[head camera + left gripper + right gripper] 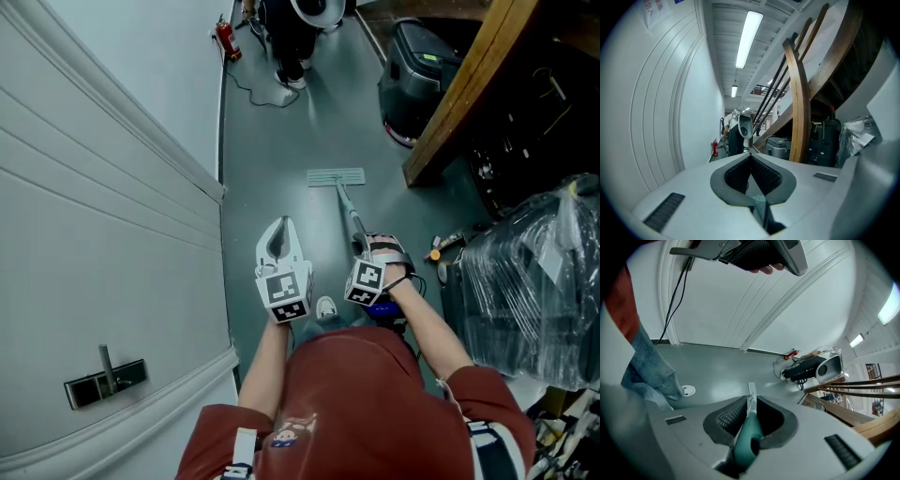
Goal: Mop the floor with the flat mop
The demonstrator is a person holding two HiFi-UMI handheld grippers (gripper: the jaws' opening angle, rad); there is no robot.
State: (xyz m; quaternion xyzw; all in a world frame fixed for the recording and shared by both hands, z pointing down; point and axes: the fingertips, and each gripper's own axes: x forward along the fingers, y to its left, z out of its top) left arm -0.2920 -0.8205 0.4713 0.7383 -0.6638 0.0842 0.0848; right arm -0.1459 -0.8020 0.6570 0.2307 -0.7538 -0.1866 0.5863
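Squarely ahead of the person, a flat mop with a pale rectangular pad [336, 177] lay on the grey-green floor [281, 141].
Its slim handle with a teal grip [749, 432] ran back up into the right gripper [751, 401], whose jaws were clenched on that grip. Just to the left, the left gripper [750, 154] hung level with it, jaws pressed together at the tips with nothing between them. A white panelled wall [112, 187] ran along the left; a slanted brown wooden beam [469, 84] and a clear-plastic-wrapped bundle [534, 281] stood on the right.
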